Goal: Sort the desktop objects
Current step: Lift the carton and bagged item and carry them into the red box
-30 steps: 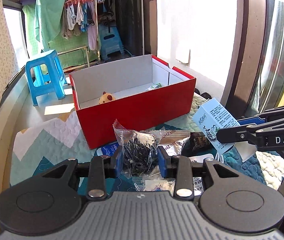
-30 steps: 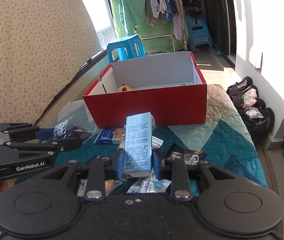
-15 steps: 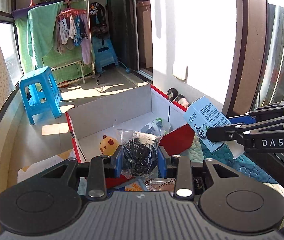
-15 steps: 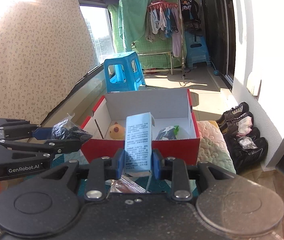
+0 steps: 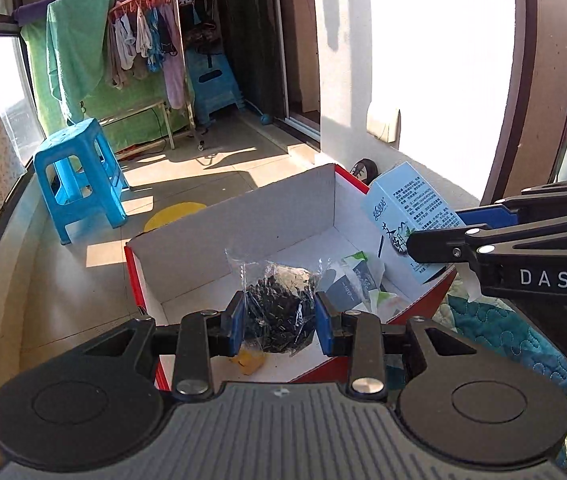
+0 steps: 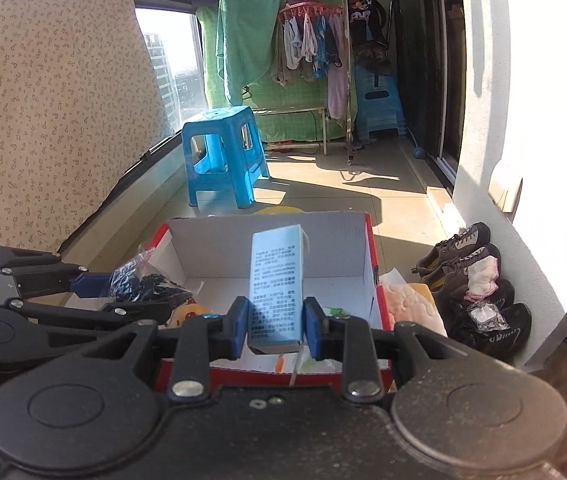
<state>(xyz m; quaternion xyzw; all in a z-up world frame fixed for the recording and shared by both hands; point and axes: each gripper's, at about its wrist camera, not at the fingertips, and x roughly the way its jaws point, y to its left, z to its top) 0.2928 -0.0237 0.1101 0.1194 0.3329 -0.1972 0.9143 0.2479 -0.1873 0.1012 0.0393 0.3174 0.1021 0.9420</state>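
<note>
My left gripper (image 5: 279,322) is shut on a clear bag of dark bits (image 5: 277,308) and holds it above the open red box (image 5: 203,248). My right gripper (image 6: 276,328) is shut on a pale blue carton (image 6: 275,280), upright, above the same red box (image 6: 375,280). In the left wrist view the carton (image 5: 407,216) hangs over the box's right wall. In the right wrist view the bag (image 6: 143,280) hangs over the box's left side. Inside the box lie a yellow toy (image 6: 187,314) and a white-green packet (image 5: 359,280).
A teal quilted cloth (image 5: 495,328) covers the table under the box. A blue stool (image 6: 223,152) stands on the floor beyond. Shoes (image 6: 479,292) lie on the floor to the right. A patterned panel (image 6: 43,100) stands at the left.
Both grippers rose and moved forward with their loads, from in front of the red box to above its open top. The loose packets on the cloth dropped out of view.
</note>
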